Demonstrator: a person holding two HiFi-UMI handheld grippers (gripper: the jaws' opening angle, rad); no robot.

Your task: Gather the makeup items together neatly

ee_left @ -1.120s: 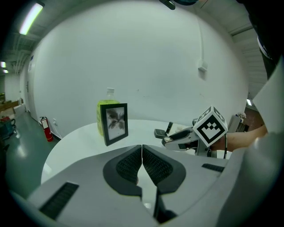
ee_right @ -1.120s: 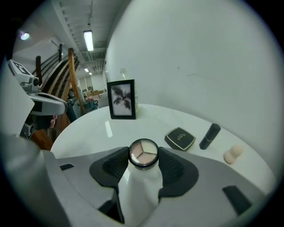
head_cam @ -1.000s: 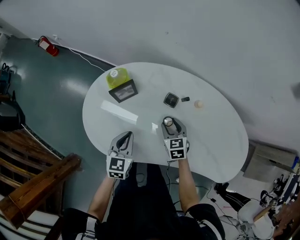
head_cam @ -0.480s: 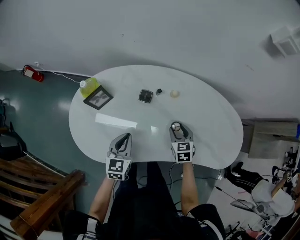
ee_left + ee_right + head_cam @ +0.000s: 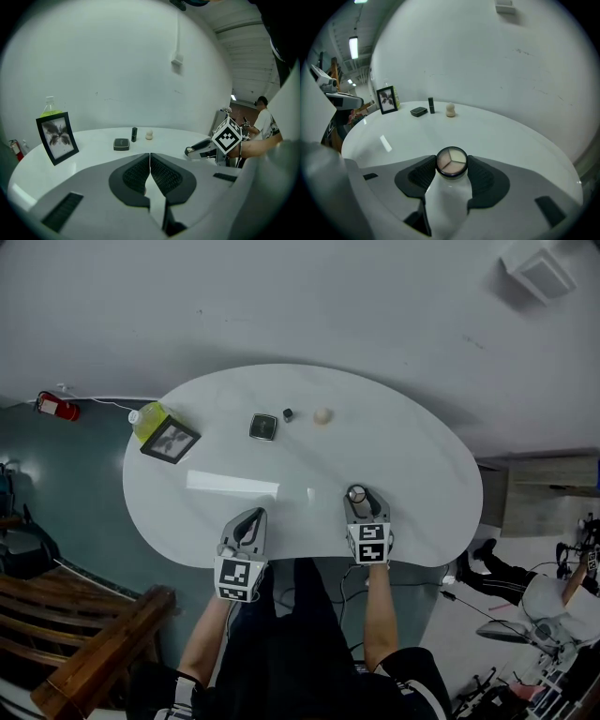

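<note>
Nearest me, my right gripper (image 5: 359, 497) is clamped on the round three-shade eyeshadow pot (image 5: 451, 162), face up, a disc with no real long axis; my left gripper (image 5: 248, 518), at 9 o'clock of it, has jaws pressed together on nothing. I judge this the carrying step: next the pot must go toward 11 o'clock across the table (image 5: 412, 465), down just beside the far row of square compact (image 5: 263, 427), upright lipstick (image 5: 288, 414) and sponge (image 5: 322, 415).

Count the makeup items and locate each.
4. Black compact, black lipstick tube and beige sponge in a row on the far side of the table; round eyeshadow pot clamped in the right claw. None seems hidden.
</note>
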